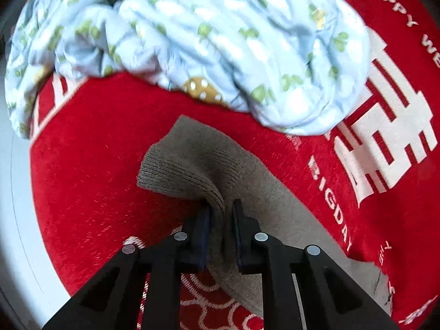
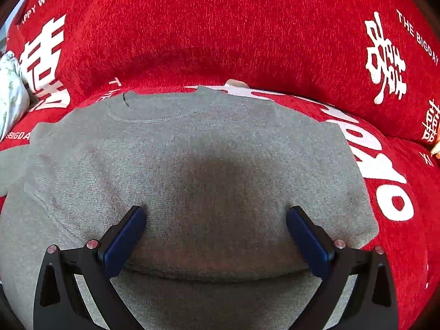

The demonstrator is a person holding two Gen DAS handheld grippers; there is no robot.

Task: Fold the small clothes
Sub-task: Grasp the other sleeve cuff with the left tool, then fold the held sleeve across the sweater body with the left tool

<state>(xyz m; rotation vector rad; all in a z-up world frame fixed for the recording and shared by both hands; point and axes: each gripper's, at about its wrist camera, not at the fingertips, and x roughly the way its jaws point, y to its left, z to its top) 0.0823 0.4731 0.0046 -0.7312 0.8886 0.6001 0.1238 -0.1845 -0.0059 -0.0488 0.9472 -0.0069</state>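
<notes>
Left gripper (image 1: pixel 222 209) fingers clench the soft, light grey sweater's (image 2: pixel 192 165) ribbed sleeve cuff (image 1: pixel 187 170); right gripper (image 2: pixel 216 214) fingers spread, released above its body.

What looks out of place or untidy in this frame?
A crumpled light-blue printed garment lies bunched on the red sofa cover, unfolded. The grey knit sweater lies flat; the left gripper pinches its ribbed cuff. The right gripper is open above it.
</notes>
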